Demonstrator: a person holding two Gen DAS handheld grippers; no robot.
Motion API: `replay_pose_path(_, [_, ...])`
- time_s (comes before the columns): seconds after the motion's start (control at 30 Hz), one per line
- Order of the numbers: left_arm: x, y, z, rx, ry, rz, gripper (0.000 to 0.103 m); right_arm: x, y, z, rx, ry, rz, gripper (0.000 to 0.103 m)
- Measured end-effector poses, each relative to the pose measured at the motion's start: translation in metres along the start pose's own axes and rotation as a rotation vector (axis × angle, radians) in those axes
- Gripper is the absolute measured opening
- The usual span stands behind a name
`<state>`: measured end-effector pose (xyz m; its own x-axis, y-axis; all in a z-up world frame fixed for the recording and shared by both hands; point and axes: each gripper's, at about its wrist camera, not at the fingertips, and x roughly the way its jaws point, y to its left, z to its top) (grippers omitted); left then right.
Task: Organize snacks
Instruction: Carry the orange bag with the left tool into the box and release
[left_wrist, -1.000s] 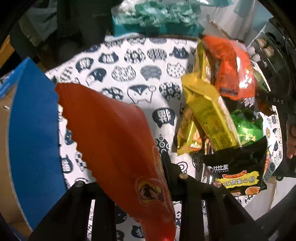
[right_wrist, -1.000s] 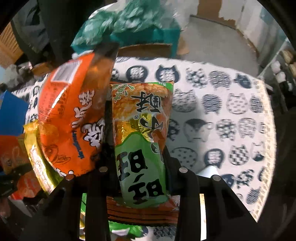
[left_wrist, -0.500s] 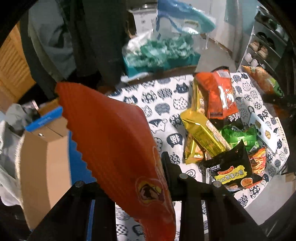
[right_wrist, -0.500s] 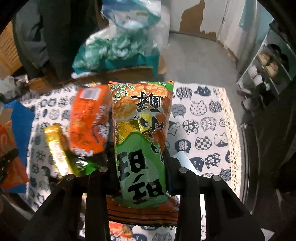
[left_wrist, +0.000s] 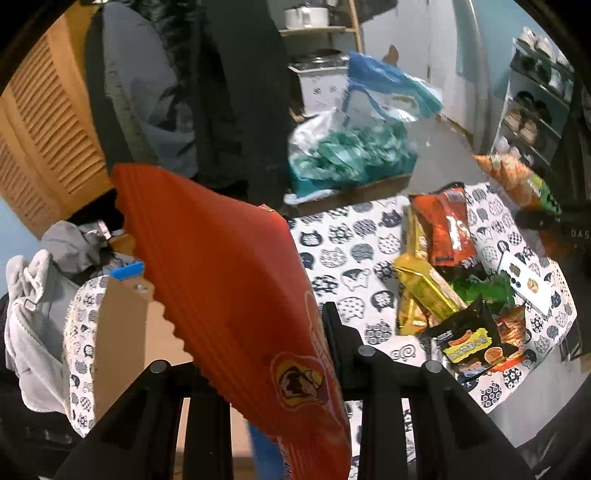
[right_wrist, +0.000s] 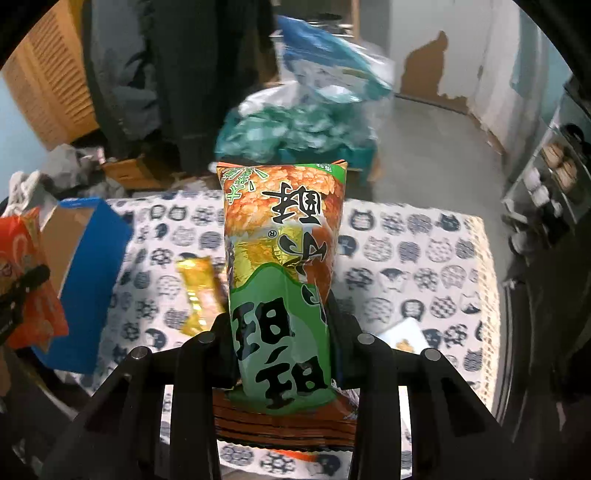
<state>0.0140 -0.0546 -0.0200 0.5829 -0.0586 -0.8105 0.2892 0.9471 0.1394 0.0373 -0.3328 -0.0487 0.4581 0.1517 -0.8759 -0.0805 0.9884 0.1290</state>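
Note:
My left gripper (left_wrist: 291, 354) is shut on an orange snack bag (left_wrist: 229, 280) and holds it high above the table, over an open cardboard box with blue sides (left_wrist: 118, 332). My right gripper (right_wrist: 284, 332) is shut on a green and orange snack bag (right_wrist: 284, 266), held upright above the cat-print tablecloth (right_wrist: 406, 251). A pile of snack bags (left_wrist: 443, 280) lies on the cloth at the right of the left wrist view. The box also shows in the right wrist view (right_wrist: 92, 258), at the left, with the orange bag (right_wrist: 26, 266) beside it.
A yellow snack bag (right_wrist: 199, 288) lies on the cloth below my right gripper. A white card (left_wrist: 528, 280) lies near the pile. Teal and blue plastic bags (left_wrist: 351, 155) sit on the floor behind the table. Shelves (left_wrist: 532, 110) stand at the right.
Both grippers have risen well above the table with their bags. The table and the snack pile look smaller and farther. The box now lies under the orange bag.

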Motion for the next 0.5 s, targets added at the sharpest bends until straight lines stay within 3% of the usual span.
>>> replay_pose_path(0.23, [0.0, 0.052, -0.009, -0.037, 0.003, 0.083, 0.028, 0.013, 0.053, 0.011, -0.07, 0.011, 0.084, 0.035])
replay_pose_path(0.5, [0.034, 0.123, -0.042, -0.147, 0.114, 0.167, 0.028, 0.033, 0.111, 0.027, -0.138, 0.051, 0.15, 0.035])
